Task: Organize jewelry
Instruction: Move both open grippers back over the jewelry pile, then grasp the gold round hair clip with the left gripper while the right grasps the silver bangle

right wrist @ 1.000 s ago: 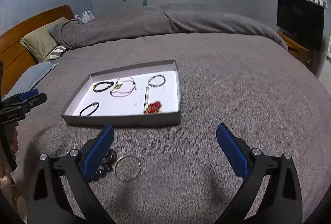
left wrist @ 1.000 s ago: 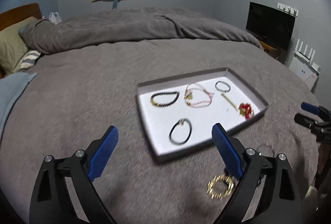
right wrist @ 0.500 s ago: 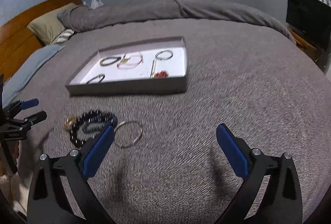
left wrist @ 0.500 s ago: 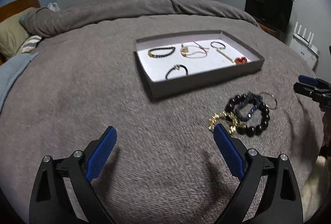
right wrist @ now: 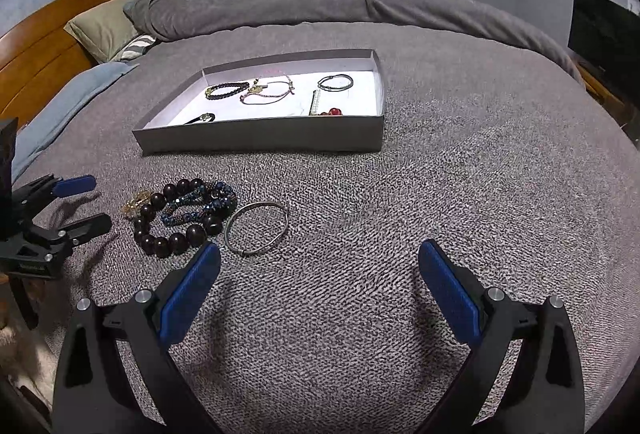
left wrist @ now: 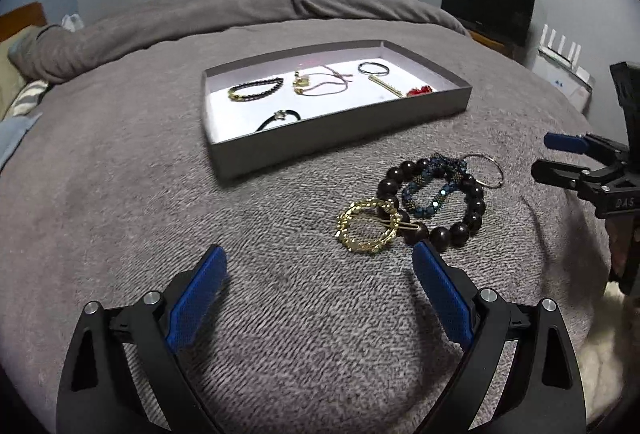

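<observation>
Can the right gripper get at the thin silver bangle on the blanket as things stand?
Probably yes. The right gripper is open and the silver bangle lies flat just ahead of its left finger, with bare blanket between. Only the dark bead bracelet crowds the bangle's far side.

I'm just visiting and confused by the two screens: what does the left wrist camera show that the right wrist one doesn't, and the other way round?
Only the left wrist view shows the white router and the gold chain bracelet in full. Only the right wrist view shows the wooden headboard broadly and the silver bangle unobstructed. Both show the grey tray, the dark bead bracelet, and the open left gripper and right gripper.
</observation>
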Available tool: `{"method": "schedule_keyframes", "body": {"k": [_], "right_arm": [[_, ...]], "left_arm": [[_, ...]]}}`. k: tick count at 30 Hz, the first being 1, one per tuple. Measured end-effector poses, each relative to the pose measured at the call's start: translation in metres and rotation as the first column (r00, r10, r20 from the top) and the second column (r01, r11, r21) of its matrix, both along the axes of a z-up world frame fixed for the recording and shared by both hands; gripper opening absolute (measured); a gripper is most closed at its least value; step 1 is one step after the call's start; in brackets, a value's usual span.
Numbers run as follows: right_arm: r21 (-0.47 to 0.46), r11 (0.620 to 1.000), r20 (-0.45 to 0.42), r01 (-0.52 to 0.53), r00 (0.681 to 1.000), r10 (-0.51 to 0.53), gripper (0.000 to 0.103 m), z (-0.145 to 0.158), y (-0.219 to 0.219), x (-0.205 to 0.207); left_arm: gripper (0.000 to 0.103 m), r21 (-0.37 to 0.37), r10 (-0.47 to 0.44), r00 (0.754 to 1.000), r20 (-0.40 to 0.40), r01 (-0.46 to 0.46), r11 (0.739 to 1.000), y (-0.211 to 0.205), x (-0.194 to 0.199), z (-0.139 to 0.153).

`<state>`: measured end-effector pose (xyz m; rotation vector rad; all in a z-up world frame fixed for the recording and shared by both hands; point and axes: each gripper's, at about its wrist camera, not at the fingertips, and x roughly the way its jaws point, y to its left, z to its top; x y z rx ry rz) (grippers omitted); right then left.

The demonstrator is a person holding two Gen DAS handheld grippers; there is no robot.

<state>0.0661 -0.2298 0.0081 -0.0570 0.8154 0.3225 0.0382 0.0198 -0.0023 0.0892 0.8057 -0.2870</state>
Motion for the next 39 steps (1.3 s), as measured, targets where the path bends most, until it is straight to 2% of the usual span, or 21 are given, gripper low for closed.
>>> {"method": "schedule_keyframes", "body": {"k": [3,9,21,26,28,32,36,39], "right_arm": [[0.006,1.0,0.001,0.002,1.0,-0.002,0.098,0.0,-0.002,0.0],[0.015,1.0,0.0,0.006,1.0,-0.006,0.098,0.0,-0.004,0.002],[0.023,1.0,-0.003,0.012,1.0,-0.012,0.098,0.001,-0.009,0.003],[0.019,1.0,-0.006,0.009,1.0,-0.009,0.098,0.001,-0.008,0.004],[0.017,1.0,-0.005,0.007,1.0,-0.007,0.098,0.002,-0.007,0.003],[0.016,1.0,-0.005,-0.003,1.0,0.003,0.098,0.002,-0.004,0.004],[0.011,0.999,-0.002,-0.03,1.0,0.03,0.098,0.0,0.005,0.004],[-0.006,0.998,0.001,-0.061,0.998,0.061,0.093,-0.002,0.016,0.004]], "left_arm": [[0.089,0.045,-0.015,1.0,0.002,0.015,0.999,-0.006,0.005,-0.002],[0.069,0.053,-0.076,0.997,-0.028,0.078,0.996,-0.013,0.016,-0.009],[0.065,-0.018,-0.148,0.986,-0.075,0.147,0.989,-0.019,0.04,-0.014],[0.052,-0.009,-0.177,0.982,-0.07,0.177,0.984,-0.026,0.041,-0.016],[0.042,-0.016,-0.183,0.981,-0.066,0.182,0.983,-0.026,0.039,-0.016],[0.042,-0.031,-0.163,0.985,-0.053,0.162,0.986,-0.019,0.034,-0.013],[0.042,0.003,-0.115,0.993,-0.036,0.115,0.993,-0.008,0.024,-0.007],[0.042,0.016,-0.077,0.996,-0.036,0.078,0.997,0.003,0.02,-0.005]]}}
